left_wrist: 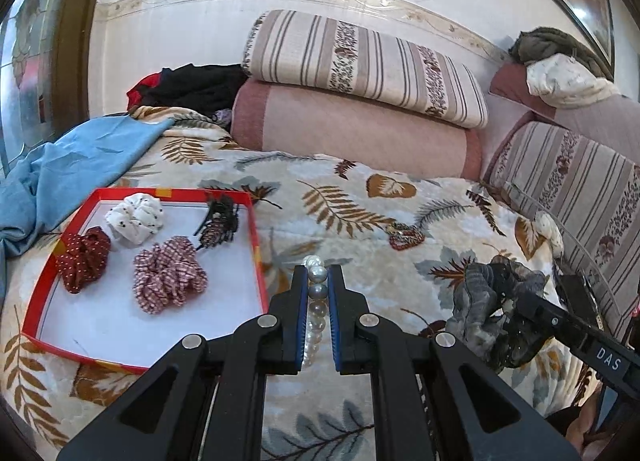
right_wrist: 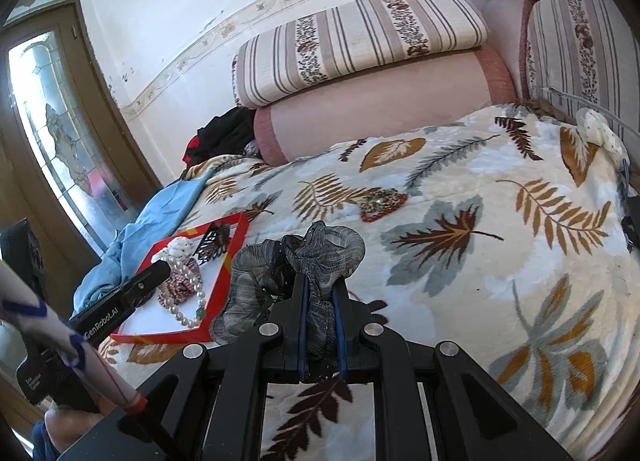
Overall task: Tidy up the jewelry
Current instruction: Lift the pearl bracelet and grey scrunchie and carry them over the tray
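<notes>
The left claw (left_wrist: 318,281) was clamped on a pearl bracelet (left_wrist: 316,301), held just off the red tray's (left_wrist: 256,237) 3 o'clock rim. The right claw (right_wrist: 320,293) was clamped on a grey scrunchie (right_wrist: 320,253) above the bed (right_wrist: 480,221). Both pieces seemed mid-carry; next, each probably needs lowering into the tray's bare 6 o'clock area and releasing.

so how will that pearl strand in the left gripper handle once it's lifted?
Probably floppy: in the right wrist view the pearl strand droops in a loop from the left gripper. The round, glossy beads may slip between the pads. Released onto the red tray, it should likely pool rather than roll.
</notes>
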The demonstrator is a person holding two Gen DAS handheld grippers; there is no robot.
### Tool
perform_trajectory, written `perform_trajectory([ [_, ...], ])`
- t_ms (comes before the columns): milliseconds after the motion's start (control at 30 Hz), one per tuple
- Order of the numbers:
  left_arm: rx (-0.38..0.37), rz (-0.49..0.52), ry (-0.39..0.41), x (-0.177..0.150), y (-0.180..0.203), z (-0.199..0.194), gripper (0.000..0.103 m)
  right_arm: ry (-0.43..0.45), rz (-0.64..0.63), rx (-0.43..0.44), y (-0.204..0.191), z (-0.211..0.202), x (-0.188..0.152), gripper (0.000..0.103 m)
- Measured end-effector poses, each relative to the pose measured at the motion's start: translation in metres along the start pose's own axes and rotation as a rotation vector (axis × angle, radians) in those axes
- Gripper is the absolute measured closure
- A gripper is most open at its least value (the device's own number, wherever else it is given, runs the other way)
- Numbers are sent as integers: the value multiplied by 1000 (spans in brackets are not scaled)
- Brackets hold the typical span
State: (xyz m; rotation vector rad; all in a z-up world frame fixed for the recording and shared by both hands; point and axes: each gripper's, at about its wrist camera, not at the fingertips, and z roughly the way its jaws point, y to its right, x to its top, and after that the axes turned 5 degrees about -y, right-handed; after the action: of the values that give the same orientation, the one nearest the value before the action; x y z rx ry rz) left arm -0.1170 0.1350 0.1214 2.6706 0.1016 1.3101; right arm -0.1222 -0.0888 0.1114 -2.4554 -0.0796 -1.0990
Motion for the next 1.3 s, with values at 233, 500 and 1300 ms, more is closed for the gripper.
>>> perform_trajectory([
  [233, 18, -72, 20, 3, -31, -10, 94, -11, -54, 10, -28, 3, 3, 91],
  [500, 40, -162, 35, 5, -73, -17, 94, -38, -122, 35, -67, 18, 8, 91],
  [1300, 135, -386, -33, -6, -207, -7, 94, -177, -281, 133, -172, 107, 7, 91],
])
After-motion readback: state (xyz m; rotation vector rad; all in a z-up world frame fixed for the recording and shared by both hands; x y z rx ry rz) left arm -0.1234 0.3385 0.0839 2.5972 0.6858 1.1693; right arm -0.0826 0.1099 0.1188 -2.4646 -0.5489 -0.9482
